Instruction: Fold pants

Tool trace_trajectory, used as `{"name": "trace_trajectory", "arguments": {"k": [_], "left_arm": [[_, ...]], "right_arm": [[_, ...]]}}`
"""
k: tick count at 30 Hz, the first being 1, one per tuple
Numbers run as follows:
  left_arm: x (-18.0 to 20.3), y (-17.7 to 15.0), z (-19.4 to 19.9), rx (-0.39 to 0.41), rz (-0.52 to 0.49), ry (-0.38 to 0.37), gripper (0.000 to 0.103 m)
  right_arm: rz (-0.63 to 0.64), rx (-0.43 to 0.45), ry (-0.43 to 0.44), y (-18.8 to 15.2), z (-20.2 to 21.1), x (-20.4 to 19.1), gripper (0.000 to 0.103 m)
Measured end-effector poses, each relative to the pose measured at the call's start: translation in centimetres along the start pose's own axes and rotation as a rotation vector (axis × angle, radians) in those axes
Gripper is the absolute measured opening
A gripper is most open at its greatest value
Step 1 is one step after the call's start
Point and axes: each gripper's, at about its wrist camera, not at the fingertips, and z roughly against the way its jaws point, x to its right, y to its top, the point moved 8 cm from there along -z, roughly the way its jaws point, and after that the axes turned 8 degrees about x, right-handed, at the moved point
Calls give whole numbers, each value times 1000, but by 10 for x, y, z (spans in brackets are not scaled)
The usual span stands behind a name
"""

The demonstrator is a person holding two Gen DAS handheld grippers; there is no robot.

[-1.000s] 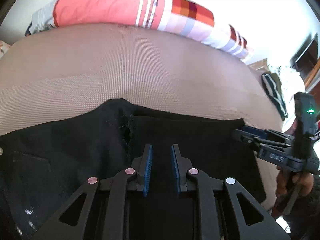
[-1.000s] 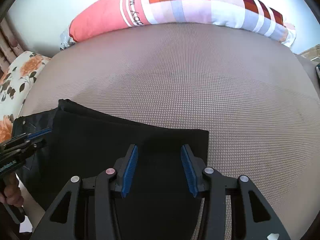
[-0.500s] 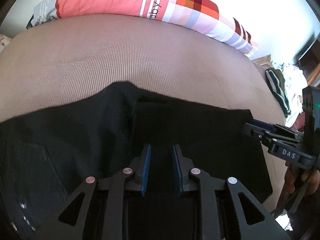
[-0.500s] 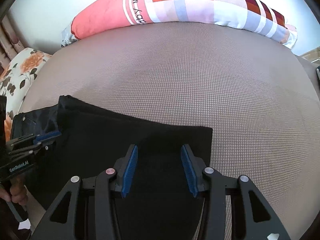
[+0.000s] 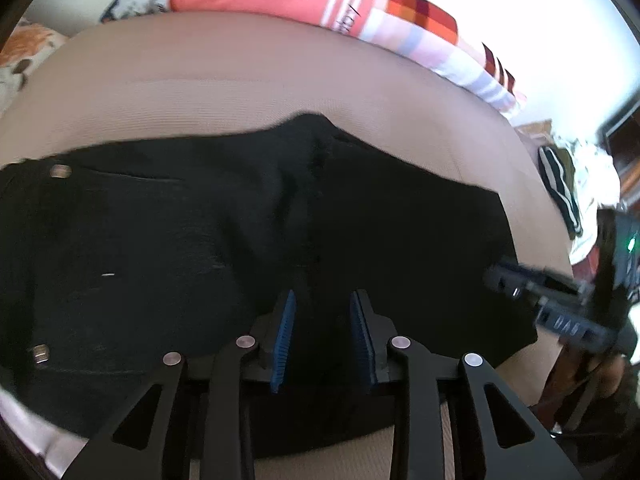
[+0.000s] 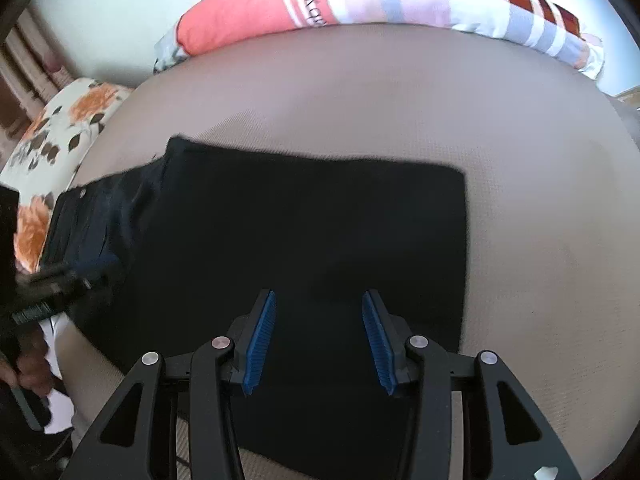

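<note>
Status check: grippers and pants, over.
Left gripper open, empty. Right gripper open, empty. Black fabric pants partly folded, flat on beige bed. Nothing obstructing.

Bright daylight blows out the upper right wall [image 5: 560, 40] — the black pants [image 6: 300, 232] lose detail; motion blur softens edges, fisheye bending the rims.

I see a beige woven bed [image 6: 400, 92] spread across both views. Along its far edge lies a long pillow [image 6: 360, 4], coral at one end, checked and striped at the other. A floral cushion [image 6: 60, 128] sits off its left side. On the left wrist view, striped clothes [image 5: 560, 188] lie heaped beyond the right edge.
</note>
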Motion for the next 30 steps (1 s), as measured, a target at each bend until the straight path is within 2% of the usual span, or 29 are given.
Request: {"name": "trace_trajectory", "arguments": {"k": [4, 12, 20, 25, 30], "left_arm": [[-12, 13, 36, 41, 10, 42, 44], [-51, 28, 96, 117, -23, 130, 51], [-129, 27, 119, 129, 61, 248, 52], [-176, 29, 127, 100, 73, 292, 53], [-224, 26, 125, 84, 182, 261, 53]], "right_arm": [[31, -10, 27, -9, -2, -18, 44], [112, -47, 112, -20, -8, -64, 45], [259, -94, 173, -32, -15, -121, 45], [322, -109, 190, -30, -22, -147, 45], [301, -146, 260, -27, -29, -171, 45]]}}
